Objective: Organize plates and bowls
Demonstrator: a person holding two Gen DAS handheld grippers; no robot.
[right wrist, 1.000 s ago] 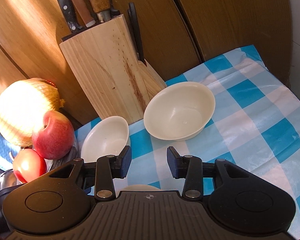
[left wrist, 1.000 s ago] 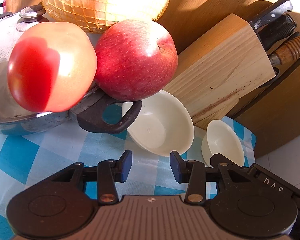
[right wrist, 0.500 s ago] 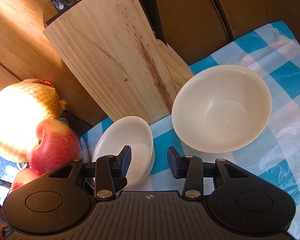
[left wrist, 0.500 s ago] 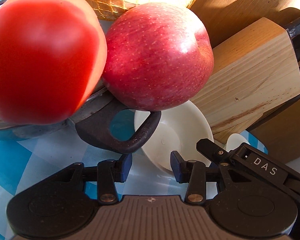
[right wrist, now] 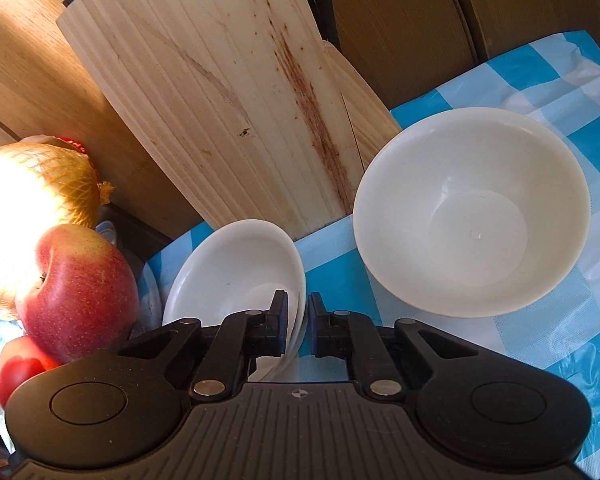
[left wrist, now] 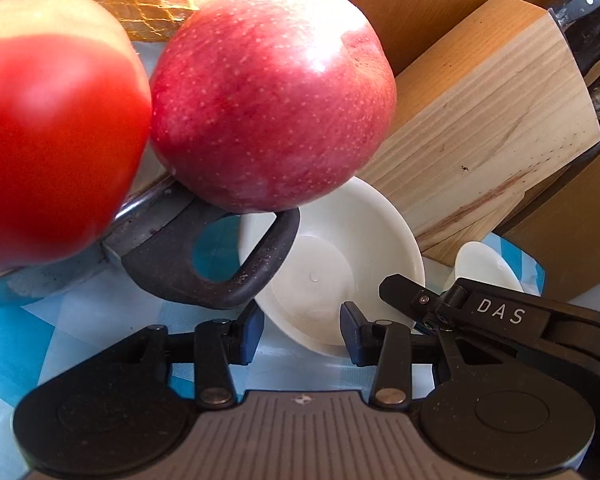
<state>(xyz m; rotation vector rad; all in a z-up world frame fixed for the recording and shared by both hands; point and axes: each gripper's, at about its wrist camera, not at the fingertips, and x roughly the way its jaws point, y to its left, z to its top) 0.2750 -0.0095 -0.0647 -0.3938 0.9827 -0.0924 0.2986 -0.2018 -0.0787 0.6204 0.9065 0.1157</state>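
Two white dishes mattered here. Right gripper [right wrist: 298,322] had its jaws nearly together, pinching the near rim of the small shallow bowl [right wrist: 236,268], one finger inside and one outside. Just right of those fingers sat the bigger white bowl [right wrist: 472,212] on the blue checked cloth [right wrist: 556,320], with the wooden knife block [right wrist: 220,100] straight ahead. Left gripper [left wrist: 300,334] was partly open with nothing pinched, the shallow bowl's edge just ahead between its tips, and a red apple [left wrist: 272,100], tomato [left wrist: 52,144] and black pot handle [left wrist: 220,264] beyond
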